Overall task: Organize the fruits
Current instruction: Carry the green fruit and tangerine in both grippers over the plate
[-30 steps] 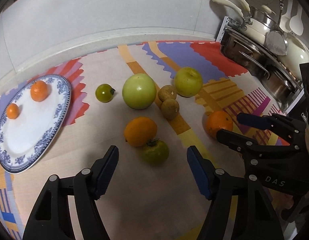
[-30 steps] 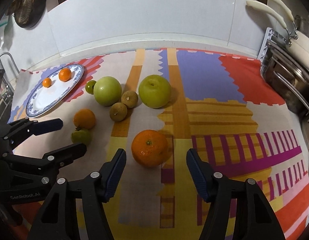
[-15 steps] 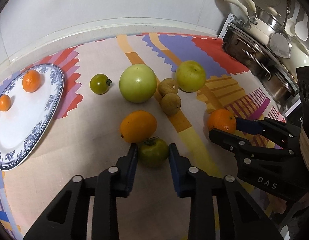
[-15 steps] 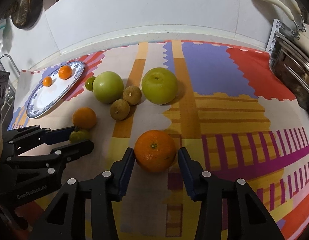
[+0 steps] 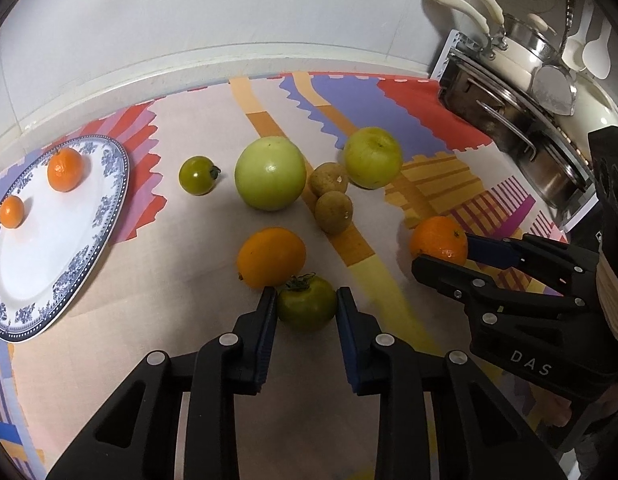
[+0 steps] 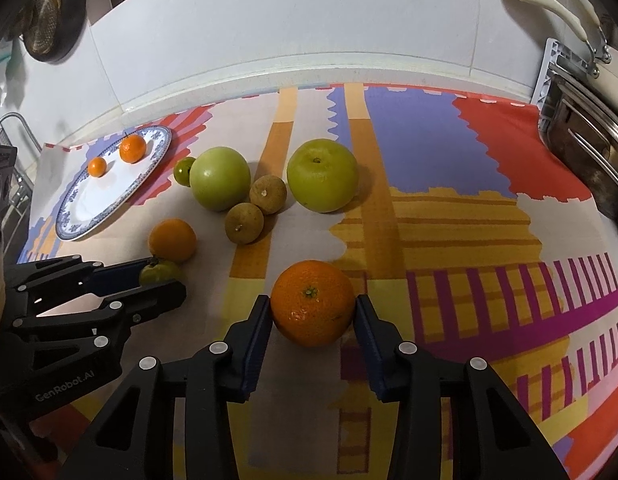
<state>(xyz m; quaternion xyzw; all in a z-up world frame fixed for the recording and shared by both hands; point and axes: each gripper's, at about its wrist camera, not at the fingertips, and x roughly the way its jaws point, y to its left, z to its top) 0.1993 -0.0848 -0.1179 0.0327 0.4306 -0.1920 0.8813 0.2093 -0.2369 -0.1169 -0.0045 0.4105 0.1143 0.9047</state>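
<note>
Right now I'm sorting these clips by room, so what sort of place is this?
Most likely a home kitchen counter. Stacked pots and pans with ladles sit on a rack, a strainer hangs on the white tiled wall, and loose fruit lies beside a blue-patterned plate on a colourful mat.

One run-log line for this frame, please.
left gripper: shut on green tomato | right gripper: shut on orange | plate: two small oranges | both fruits on mat

A home kitchen, probably: tiled wall (image 6: 269, 20), stacked pans (image 5: 521, 64), hanging spoons (image 5: 589, 52), counter mat (image 6: 449, 208).
</note>
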